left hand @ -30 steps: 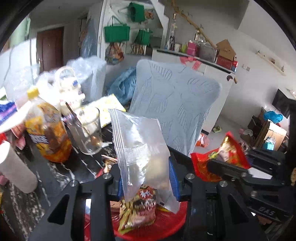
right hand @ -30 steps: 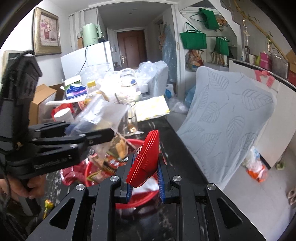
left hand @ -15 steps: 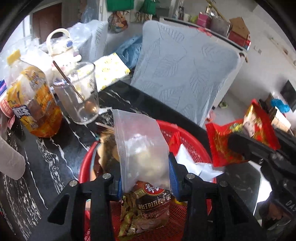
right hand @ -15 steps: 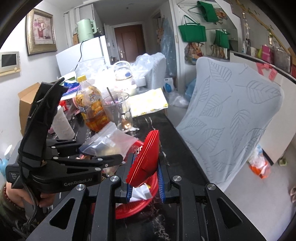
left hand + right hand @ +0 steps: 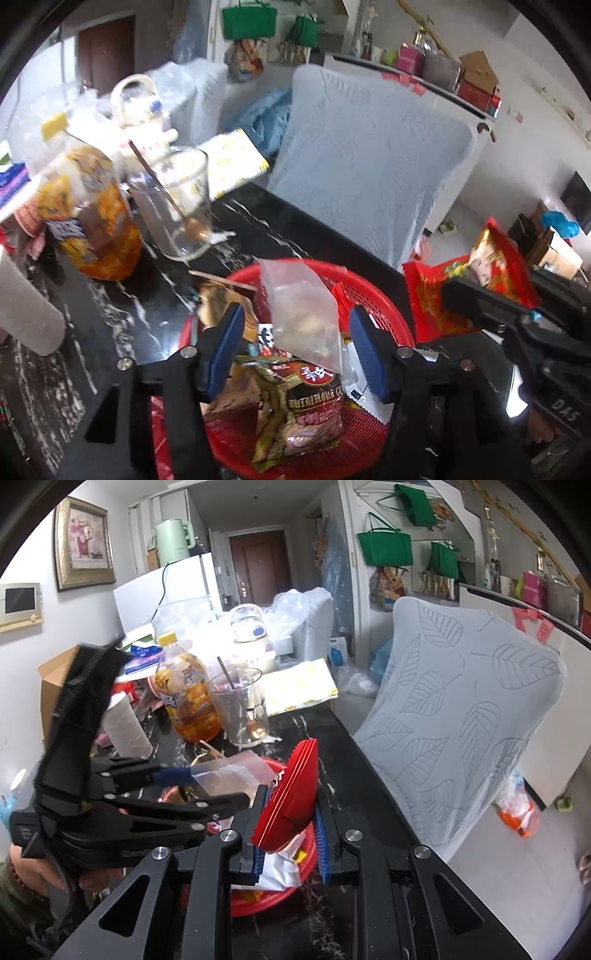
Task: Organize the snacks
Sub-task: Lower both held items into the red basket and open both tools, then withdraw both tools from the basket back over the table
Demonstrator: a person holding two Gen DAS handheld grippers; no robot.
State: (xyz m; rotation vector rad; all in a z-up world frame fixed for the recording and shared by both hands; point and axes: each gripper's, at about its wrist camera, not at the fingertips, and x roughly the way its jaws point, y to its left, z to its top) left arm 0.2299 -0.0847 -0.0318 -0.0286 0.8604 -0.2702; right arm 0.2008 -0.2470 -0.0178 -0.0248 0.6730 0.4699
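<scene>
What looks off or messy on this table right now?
White splashes or crumbs streak the dark table beside the glass cup, though they may be marbling. The clear bag stands loose in the red basket between the open left gripper pads.

The left gripper (image 5: 297, 347) hangs low with its blue pads (image 5: 226, 345) spread wide and nothing pinched between them; seen from the right wrist, it reaches in level from the left, the person's left hand (image 5: 27, 871) wrapped round its grip at the frame's edge. The right gripper (image 5: 290, 834) points forward, its jaws drawn in on a red packet (image 5: 291, 797); from the left wrist, its dark fingers (image 5: 480, 302) come in from the right.
</scene>
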